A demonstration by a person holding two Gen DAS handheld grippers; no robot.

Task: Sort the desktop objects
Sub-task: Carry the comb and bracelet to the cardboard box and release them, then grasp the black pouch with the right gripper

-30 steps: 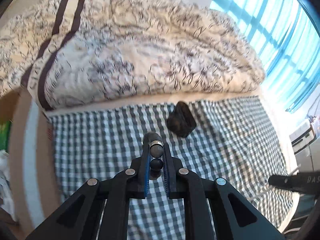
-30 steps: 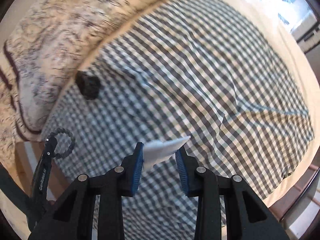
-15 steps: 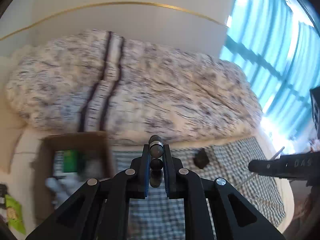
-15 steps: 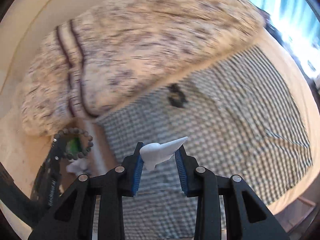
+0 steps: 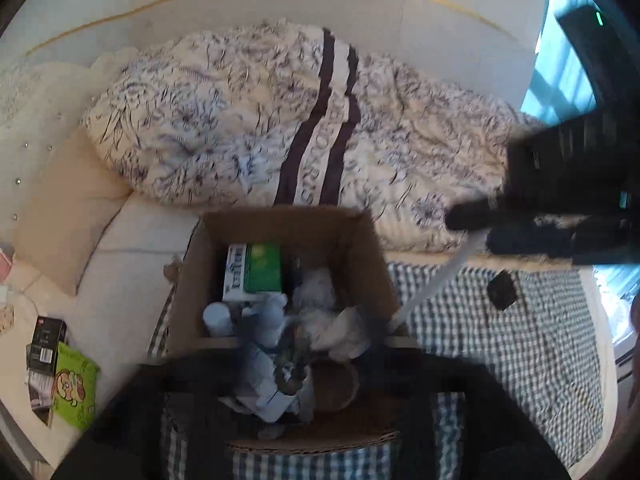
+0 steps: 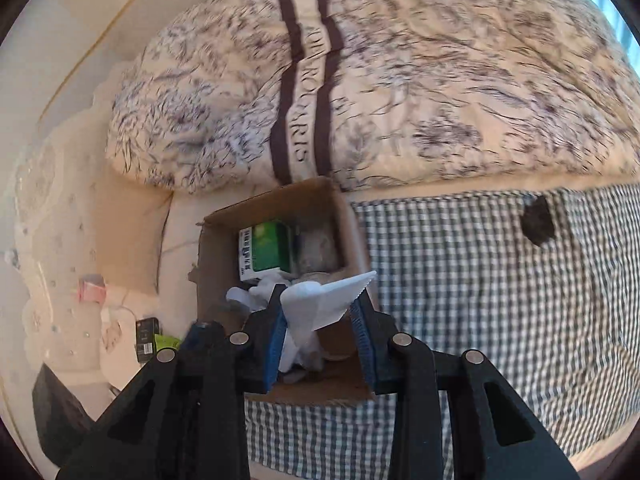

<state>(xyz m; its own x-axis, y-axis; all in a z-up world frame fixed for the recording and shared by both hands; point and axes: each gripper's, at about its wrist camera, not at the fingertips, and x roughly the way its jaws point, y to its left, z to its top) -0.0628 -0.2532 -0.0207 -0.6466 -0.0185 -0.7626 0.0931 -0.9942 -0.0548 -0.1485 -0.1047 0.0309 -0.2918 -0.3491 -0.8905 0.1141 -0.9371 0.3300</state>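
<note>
White winged figurine [image 6: 320, 308] between jaws of right hand-held gripper [image 6: 320, 332], wing tip pointing right. Open cardboard box [image 6: 224, 280] just beyond, crowded: green-white carton [image 6: 266, 252], pale items. Small black object [image 6: 538, 226] far right on checked cloth.

Right gripper [image 6: 320, 330]: matte black angular frame, silver round screws along both arms, ridged blue pads lining its fingers [image 6: 276, 340]. Left gripper [image 5: 304, 364]: blurred black frame.

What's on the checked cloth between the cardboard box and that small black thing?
Nothing: in the right wrist view only bare checked cloth lies between the cardboard box and the small black thing.
</note>
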